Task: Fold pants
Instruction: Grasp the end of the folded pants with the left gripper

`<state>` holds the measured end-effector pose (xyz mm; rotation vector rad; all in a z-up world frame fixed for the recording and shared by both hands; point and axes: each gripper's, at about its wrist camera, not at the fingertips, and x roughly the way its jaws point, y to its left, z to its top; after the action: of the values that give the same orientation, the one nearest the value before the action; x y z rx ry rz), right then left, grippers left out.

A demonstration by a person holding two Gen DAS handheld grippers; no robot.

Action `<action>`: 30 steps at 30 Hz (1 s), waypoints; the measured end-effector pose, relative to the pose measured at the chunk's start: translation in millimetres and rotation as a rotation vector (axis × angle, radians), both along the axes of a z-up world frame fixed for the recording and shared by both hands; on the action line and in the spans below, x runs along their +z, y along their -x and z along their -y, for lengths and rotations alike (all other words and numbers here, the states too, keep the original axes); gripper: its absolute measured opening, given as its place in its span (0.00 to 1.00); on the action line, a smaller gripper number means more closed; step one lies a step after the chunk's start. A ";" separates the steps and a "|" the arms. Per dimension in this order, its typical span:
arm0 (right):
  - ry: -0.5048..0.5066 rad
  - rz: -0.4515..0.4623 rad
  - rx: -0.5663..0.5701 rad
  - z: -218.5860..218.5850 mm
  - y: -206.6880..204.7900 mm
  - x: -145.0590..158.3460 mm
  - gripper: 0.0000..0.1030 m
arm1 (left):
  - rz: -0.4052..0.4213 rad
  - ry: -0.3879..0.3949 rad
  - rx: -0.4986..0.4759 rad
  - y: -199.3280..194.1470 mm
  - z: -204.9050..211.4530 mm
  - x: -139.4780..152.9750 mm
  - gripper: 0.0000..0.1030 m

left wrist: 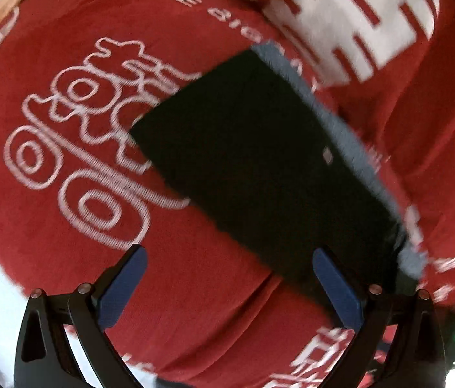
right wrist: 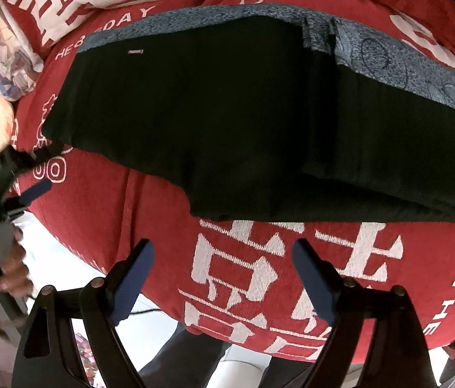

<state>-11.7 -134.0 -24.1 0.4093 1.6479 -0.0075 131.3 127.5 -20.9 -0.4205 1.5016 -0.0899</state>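
Pants [right wrist: 227, 123] of black cloth, with a mottled blue-grey waistband [right wrist: 405, 64], lay folded into a flat stack on a red blanket [right wrist: 150, 213] patterned with large white characters and lettering. In the right wrist view the stack ran across the upper half of the picture, its waistband along the far edge and a small label [right wrist: 135, 51] sewn just below that band towards the left. One folded layer lay on top of the right part of the stack, and its near edge sat short of the lower layer's near edge.

The right gripper [right wrist: 224, 249] hung over bare blanket just short of the near edge of the pants, its two blue-padded fingers [right wrist: 137, 274] spread wide with nothing between them (only the white woven characters showed in the gap). The left gripper [left wrist: 227, 255] also stood open and empty; its right-hand pad [left wrist: 337, 287] overlapped the near corner of the pants in the picture, but the blur left it unclear whether it touched the cloth. From the right wrist view the left gripper appeared at the left edge, beside the left end of the stack, with a person's hand [right wrist: 11, 268] on its grip.

A white cushion [left wrist: 340, 16] with red bars lay on the blanket beyond the waistband.
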 end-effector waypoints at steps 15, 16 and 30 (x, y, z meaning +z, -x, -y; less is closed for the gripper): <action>-0.051 0.014 0.014 -4.4 -9.4 -17.0 0.87 | 0.059 0.353 0.121 -22.0 -6.8 -43.3 1.00; -0.054 0.017 0.016 -5.7 -9.4 -17.0 0.87 | 0.066 0.362 0.130 -22.7 -7.2 -44.4 1.00; -0.056 0.045 0.034 -8.9 -22.7 -16.3 0.87 | 0.093 0.165 0.117 -39.5 15.6 -38.2 0.96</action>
<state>11.0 -125.2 -40.4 0.4213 1.6135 0.0722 170.8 112.0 -59.0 -0.6279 1.3797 -0.1393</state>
